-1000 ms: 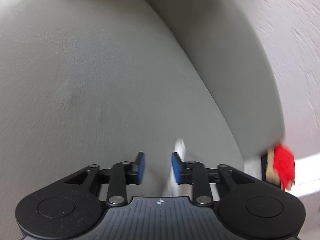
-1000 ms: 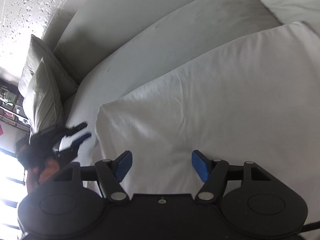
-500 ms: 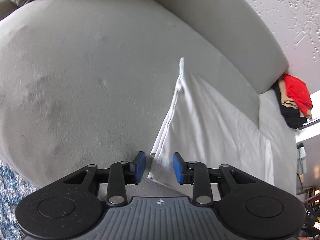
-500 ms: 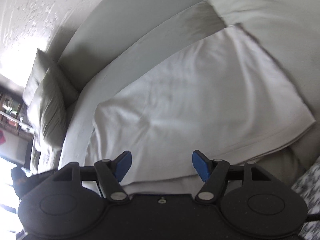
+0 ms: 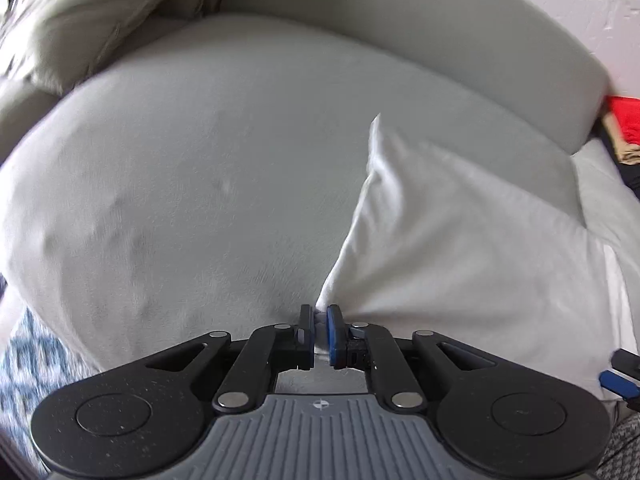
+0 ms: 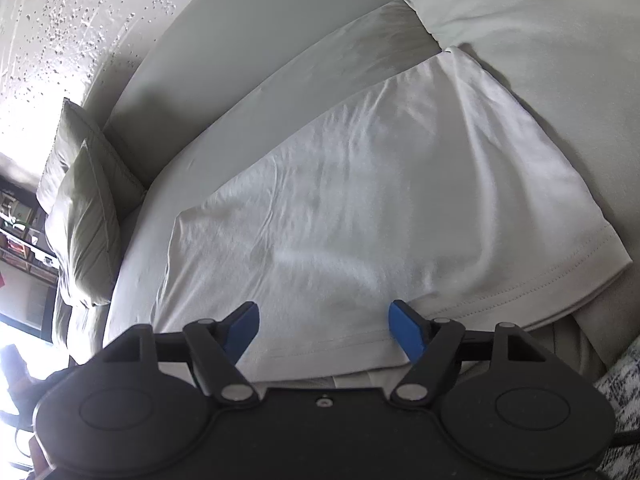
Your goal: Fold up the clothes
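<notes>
A pale sofa (image 5: pixel 224 184) carries a white garment (image 6: pixel 360 200) spread flat on its seat. The left gripper (image 5: pixel 318 330) is closing narrow on the garment's near-left corner; the right gripper (image 6: pixel 324 324), opening wide, hovers over its near hem.

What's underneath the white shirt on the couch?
The white shirt lies on a light grey couch seat cushion. Cushion shows all around it; whatever sits directly beneath the fabric is covered. The left gripper is closing on its corner.

You face a pale grey sofa (image 5: pixel 224 184) against a rough textured wall (image 6: pixel 52 28), two cushions (image 6: pixel 84 220) at its left end, daylight glaring beside them, patterned rug (image 5: pixel 28 356) below.
</notes>
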A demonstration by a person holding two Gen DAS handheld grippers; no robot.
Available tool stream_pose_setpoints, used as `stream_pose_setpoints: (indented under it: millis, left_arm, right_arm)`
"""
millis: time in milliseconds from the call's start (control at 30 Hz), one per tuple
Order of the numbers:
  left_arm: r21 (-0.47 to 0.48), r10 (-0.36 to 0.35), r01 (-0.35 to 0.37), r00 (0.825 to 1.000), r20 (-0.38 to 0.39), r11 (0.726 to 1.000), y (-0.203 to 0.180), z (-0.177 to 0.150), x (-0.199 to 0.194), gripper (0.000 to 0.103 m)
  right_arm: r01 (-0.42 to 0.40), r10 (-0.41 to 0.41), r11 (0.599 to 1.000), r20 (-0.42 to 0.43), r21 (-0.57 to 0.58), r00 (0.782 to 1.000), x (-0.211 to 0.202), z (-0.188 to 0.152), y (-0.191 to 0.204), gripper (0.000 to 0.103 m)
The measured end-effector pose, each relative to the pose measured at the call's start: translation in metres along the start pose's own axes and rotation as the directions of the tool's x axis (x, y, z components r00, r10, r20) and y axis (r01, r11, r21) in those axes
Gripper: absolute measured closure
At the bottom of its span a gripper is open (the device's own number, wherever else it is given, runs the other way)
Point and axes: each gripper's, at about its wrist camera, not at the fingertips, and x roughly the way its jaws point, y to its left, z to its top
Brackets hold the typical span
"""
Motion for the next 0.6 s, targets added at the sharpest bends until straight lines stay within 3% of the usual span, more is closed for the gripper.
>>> stream_pose_setpoints:
  millis: [100, 167, 233, 267, 367, 400, 500, 600]
  left_arm:
    - [-0.02, 0.035, -0.034, 0.999, 0.034, 0.999, 0.003, 0.0, -0.011, 0.079]
    - [0.018, 0.075, -0.078, 0.99, 0.121, 0.997, -0.001, -0.002, -0.027, 0.082]
    - [0.082, 0.029, -0.044, 0.984, 0.176, 0.996, -0.014, 0.002, -0.033, 0.082]
    - [0.099, -0.009, -0.009, 0.984, 0.18, 0.995, -0.02, 0.006, -0.031, 0.082]
    - [0.136, -0.072, 0.048, 0.981, 0.178, 0.99, -0.038, 0.023, -0.021, 0.082]
    - [0.151, -0.077, 0.05, 0.982, 0.173, 0.987, -0.045, 0.027, -0.013, 0.082]
    - [0.197, -0.088, 0.056, 0.983, 0.161, 0.979, -0.062, 0.039, 0.011, 0.082]
    - [0.23, -0.083, 0.046, 0.984, 0.157, 0.972, -0.073, 0.05, 0.034, 0.082]
  right_arm:
    - [-0.004, 0.004, 1.0, 0.007, 0.0, 1.0, -0.009, 0.0, -0.002, 0.032]
    - [-0.012, 0.012, 1.0, 0.03, 0.008, 0.999, -0.019, 0.0, -0.006, 0.032]
    - [-0.013, 0.012, 1.0, 0.078, 0.021, 0.997, -0.029, 0.003, -0.015, 0.032]
    - [-0.001, -0.004, 0.999, 0.114, 0.039, 0.993, -0.034, 0.006, -0.022, 0.035]
    - [0.058, -0.088, 0.989, 0.226, 0.135, 0.97, -0.051, 0.018, -0.046, 0.082]
    - [0.078, -0.123, 0.982, 0.261, 0.174, 0.957, -0.056, 0.022, -0.055, 0.087]
    - [0.101, -0.187, 0.958, 0.317, 0.269, 0.93, -0.067, 0.036, -0.081, 0.087]
    - [0.108, -0.191, 0.955, 0.293, 0.278, 0.937, -0.055, 0.053, -0.089, 0.086]
